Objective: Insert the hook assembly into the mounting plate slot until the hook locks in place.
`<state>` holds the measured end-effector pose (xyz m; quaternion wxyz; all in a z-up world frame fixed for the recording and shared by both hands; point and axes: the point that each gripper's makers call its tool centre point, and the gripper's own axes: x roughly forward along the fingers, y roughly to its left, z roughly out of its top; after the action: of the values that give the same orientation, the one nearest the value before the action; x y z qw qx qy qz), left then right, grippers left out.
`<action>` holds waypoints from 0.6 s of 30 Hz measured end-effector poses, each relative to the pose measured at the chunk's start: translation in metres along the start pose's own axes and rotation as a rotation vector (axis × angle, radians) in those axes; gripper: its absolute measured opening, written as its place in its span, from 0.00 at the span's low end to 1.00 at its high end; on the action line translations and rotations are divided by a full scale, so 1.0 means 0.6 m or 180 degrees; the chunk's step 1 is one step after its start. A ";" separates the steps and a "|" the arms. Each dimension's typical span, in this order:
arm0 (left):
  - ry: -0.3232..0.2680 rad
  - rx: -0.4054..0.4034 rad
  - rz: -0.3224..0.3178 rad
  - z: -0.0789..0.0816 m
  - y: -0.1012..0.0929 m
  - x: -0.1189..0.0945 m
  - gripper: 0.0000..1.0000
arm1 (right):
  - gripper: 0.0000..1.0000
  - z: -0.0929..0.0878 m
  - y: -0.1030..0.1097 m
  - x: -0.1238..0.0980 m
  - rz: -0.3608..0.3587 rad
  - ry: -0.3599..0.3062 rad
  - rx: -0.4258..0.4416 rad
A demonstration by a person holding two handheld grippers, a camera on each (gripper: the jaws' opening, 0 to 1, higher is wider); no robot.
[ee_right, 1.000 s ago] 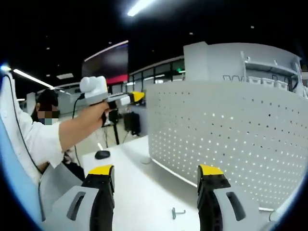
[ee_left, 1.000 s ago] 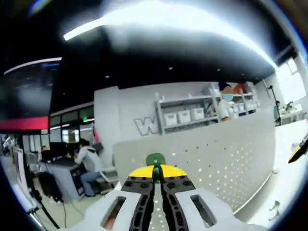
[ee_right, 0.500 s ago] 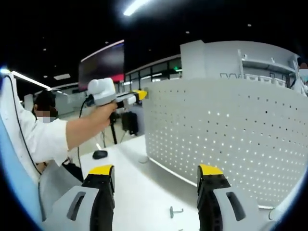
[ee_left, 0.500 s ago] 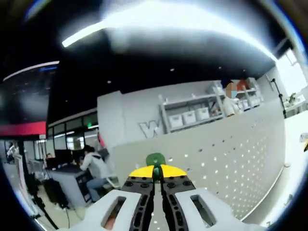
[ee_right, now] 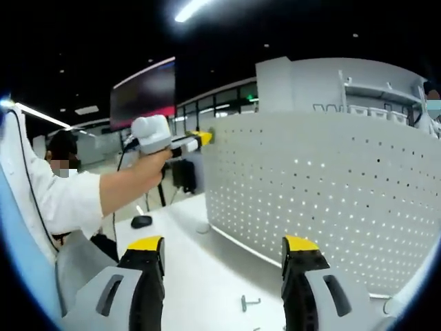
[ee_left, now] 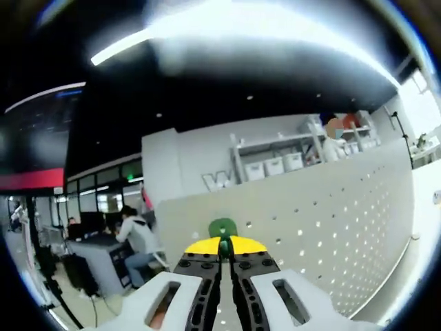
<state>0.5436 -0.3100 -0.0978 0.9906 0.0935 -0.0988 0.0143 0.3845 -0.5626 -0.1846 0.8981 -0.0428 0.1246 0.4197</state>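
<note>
Between the closed tips of the left gripper (ee_left: 220, 249), in the left gripper view, sits a small green piece (ee_left: 222, 228), probably the hook assembly, pinched just ahead of the yellow jaw ends. Directly beyond it stands the white perforated mounting plate (ee_left: 331, 227), an upright panel stretching away to the right. In the right gripper view, the same tool is seen at upper left, held out on a person's arm with its tip at the panel's top left edge. The right gripper (ee_right: 224, 276) hangs with jaws spread wide and empty, facing the panel. On the white table (ee_right: 200, 276) between those jaws lies a spare metal hook (ee_right: 249, 301). Judging by this, the green piece has reached the plate, but whether it is seated or locked cannot be told.
</note>
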 end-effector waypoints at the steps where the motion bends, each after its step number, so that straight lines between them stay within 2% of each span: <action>1: -0.0002 -0.0001 0.0007 0.000 0.000 -0.001 0.03 | 0.69 -0.001 -0.001 0.000 -0.0004 0.0004 0.0002; 6: -0.0008 0.0073 0.0023 -0.002 0.000 0.001 0.03 | 0.69 -0.001 -0.002 -0.001 -0.0012 0.0011 0.0003; 9: 0.0054 0.0132 0.0013 -0.013 -0.001 0.005 0.03 | 0.69 -0.002 -0.003 -0.001 -0.0016 0.0016 0.0000; 18: 0.0043 0.0119 -0.0020 -0.012 0.001 0.007 0.04 | 0.69 -0.004 -0.009 -0.004 -0.0056 0.0026 0.0008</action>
<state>0.5493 -0.3079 -0.1037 0.9894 0.1122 -0.0916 0.0136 0.3867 -0.5687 -0.1865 0.9013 -0.0444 0.1283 0.4114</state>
